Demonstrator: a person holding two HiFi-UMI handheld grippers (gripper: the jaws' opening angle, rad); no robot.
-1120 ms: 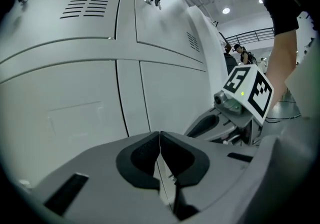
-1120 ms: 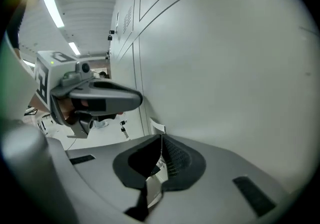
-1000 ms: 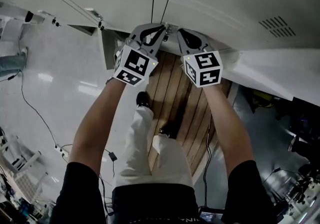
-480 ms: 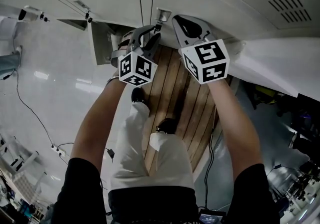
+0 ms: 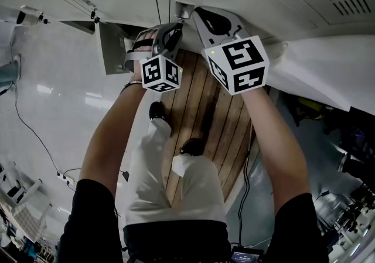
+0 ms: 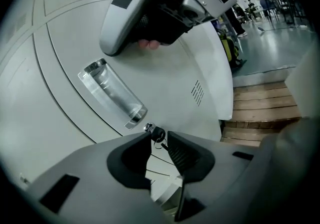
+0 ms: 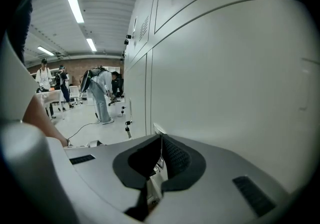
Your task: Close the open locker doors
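Head view, left to right: an open locker door (image 5: 111, 51) is standing out from the bank. My left gripper (image 5: 171, 32) is hanging released; its jaws have just been opening, and a key (image 6: 158, 134) is sitting untouched just ahead of the tips. My right gripper (image 5: 192, 14) is clenching a thin metal tab (image 7: 158, 129) at the locker face. I am judging the door light, stiff and free-swinging, with slippery edges, so I am favouring a flat push near its free edge.

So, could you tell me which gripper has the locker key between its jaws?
The left gripper: its jaws have just been opening and flank the key; the right gripper has none.
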